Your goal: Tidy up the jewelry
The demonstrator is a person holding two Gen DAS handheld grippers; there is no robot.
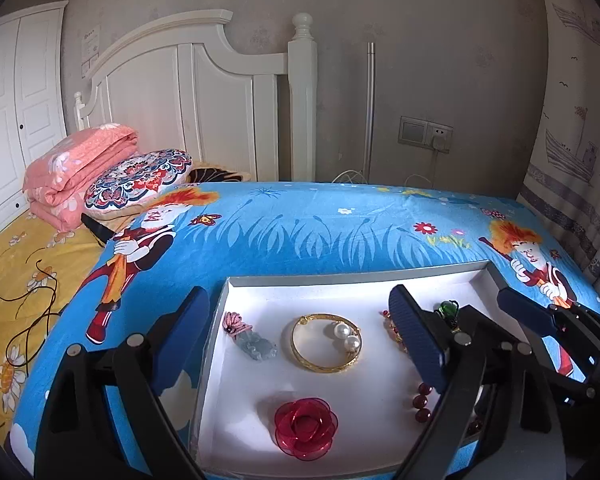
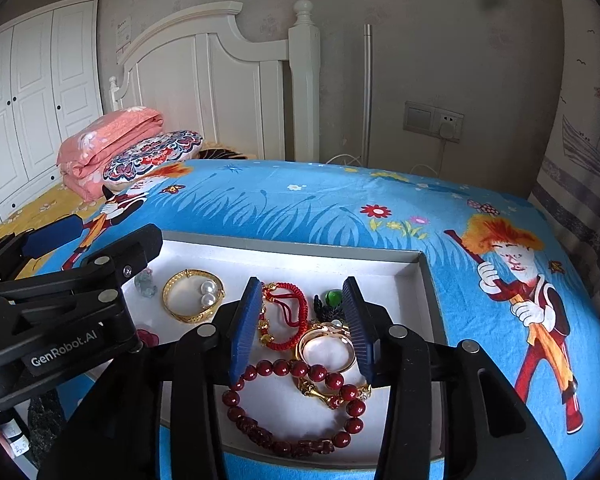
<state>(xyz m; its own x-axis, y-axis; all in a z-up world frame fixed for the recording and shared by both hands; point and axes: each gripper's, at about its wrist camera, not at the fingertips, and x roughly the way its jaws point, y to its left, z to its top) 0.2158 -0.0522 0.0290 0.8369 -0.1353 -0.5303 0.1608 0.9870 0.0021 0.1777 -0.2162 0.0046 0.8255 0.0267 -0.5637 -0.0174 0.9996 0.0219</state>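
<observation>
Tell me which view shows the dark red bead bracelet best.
The right wrist view: the dark red bead bracelet shows almost whole below the right tool. The left wrist view catches only a few beads behind a finger.

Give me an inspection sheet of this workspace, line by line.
Surface: table under a blue cartoon cloth.
Job's things: open white tray holds a gold bangle ringing two pearls, a jade pendant, a red rose, a red cord bracelet, a dark red bead bracelet, a gold ring and a green stone.
Clutter: nothing seen on the cloth.
Grippers: left gripper open wide above the tray; right gripper open, straddling the ring.
Cables: dark cord on the yellow sheet; white wire from the wall socket.
Surroundings: bed with a folded pink quilt, white wardrobe.
</observation>
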